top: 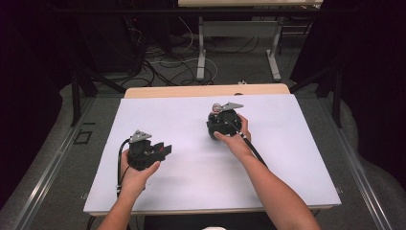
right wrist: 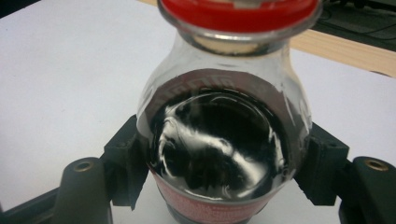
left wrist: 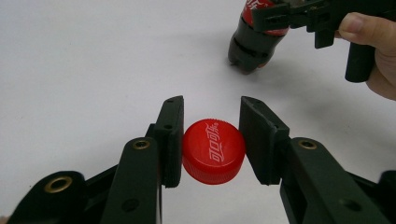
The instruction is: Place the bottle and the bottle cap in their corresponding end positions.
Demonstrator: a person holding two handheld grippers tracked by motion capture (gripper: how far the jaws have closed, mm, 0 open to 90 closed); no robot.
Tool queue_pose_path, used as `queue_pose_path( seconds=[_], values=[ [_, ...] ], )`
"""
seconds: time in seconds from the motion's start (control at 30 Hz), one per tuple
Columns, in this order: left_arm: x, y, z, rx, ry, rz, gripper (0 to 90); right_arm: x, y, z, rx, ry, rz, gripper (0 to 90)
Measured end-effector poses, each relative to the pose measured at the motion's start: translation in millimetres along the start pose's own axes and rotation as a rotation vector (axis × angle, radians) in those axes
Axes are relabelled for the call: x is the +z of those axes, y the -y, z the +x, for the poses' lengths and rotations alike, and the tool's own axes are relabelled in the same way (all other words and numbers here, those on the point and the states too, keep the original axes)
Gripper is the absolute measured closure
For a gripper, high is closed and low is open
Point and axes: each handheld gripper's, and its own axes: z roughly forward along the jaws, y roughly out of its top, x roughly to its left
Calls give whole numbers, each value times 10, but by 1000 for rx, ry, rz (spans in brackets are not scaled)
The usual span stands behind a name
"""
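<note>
Your left gripper (left wrist: 211, 140) is clamped on the red cap (left wrist: 213, 150), one pad on each side of its ribbed skirt, with the printed top facing the camera of the left gripper view. In the high view this gripper (top: 160, 149) sits toward the near left of the white surface (top: 287, 182), pointing right.

Your right gripper (right wrist: 219, 179) is clamped on the cola bottle (right wrist: 219, 154), its pads pressing the body just below the shoulder. In the left gripper view the bottle (left wrist: 254, 42) hangs tilted, base toward the surface and apparently just clear of it, though contact is hard to judge. In the high view this gripper (top: 221, 125) is near the middle of the surface, toward the far edge.

The relation that matters: the bottle lies beyond the cap and to its right, well apart. Its long axis leans rather than standing upright, and the neck end is up in your right hand. To join the two, you would probably have to bring the cap across toward the far right and line its open side up with that tilted axis
</note>
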Motion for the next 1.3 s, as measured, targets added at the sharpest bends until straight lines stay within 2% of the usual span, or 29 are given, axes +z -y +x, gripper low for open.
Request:
queue_pose_path(
  seconds=[0.3, 0.33, 0.57, 0.6, 0.8, 0.97, 1.3],
  values=[
    [20, 9, 12, 3, 1, 17, 619, 63, 35, 35, -10, -17, 6, 299],
    [21, 8, 18, 13, -1, 18, 619, 64, 36, 55, -3, -15, 10, 299],
    [31, 13, 16, 3, -1, 19, 619, 83, 47, 104, -10, -31, 5, 298],
    [32, 13, 17, 3, 0, 20, 619, 93, 51, 107, -12, -35, -11, 298],
    [35, 15, 10, 4, 0, 25, 619, 87, 63, 133, -11, -25, 0, 292],
    [45, 19, 0, 3, 2, 25, 619, 95, 90, 123, -9, -25, -21, 285],
    [66, 23, -12, 3, 3, 30, 619, 99, 107, 115, 12, -30, -15, 214]
  ],
)
